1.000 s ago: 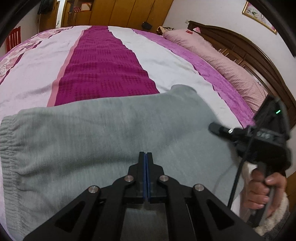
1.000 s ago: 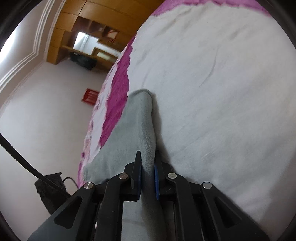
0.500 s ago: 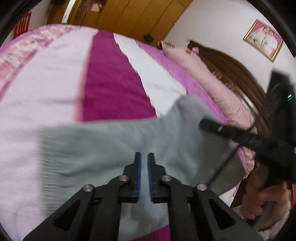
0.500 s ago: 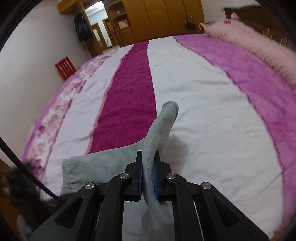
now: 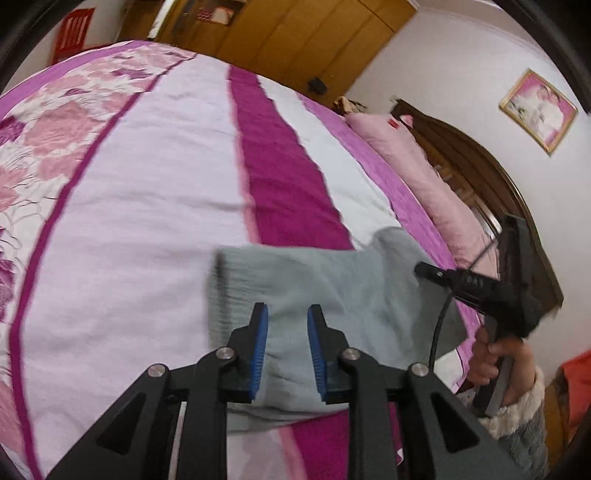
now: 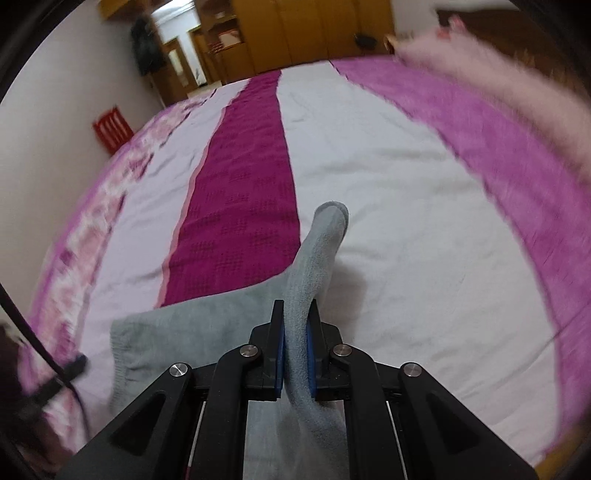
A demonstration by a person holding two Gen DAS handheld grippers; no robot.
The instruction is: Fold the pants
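One pr grey pants (image 5: 325, 291) on bed (image 5: 147, 206), near its close edge, over the magenta centre stripe and the white band beside it. Long axis across the stripes in left view: elastic waistband at the left end, other end lifted toward the right gripper (image 5: 424, 269). In right view, one narrow strip of pants (image 6: 321, 251) rising off the bed and running away from the cam, rounded tip pointing toward the wardrobe (image 6: 295, 33) end of the room; rest lying flat to the left, waistband edge at lower left.

Left gripper (image 5: 284, 314): angled down over the pants, jaws apart and opening, blue pads clear of the cloth, grey fabric seen in the gap but below, not pinched.

Right gripper (image 6: 295, 321): angled down, jaws nearly together, clamped on the raised strip, cloth passing between the blue pads and hanging out toward the cam. In left view, held in a pistol grip by a hand (image 5: 495, 354) w/ fuzzy sleeve cuff, at the bed's right edge, cable hanging from it.

Counts: 2 grippers, 1 pr pants, 1 hand visible, 1 long pink pillow (image 5: 417, 162) by headboard, 1 framed pic (image 5: 537, 110) on wall, 1 red chair (image 6: 112, 127) by the wall.
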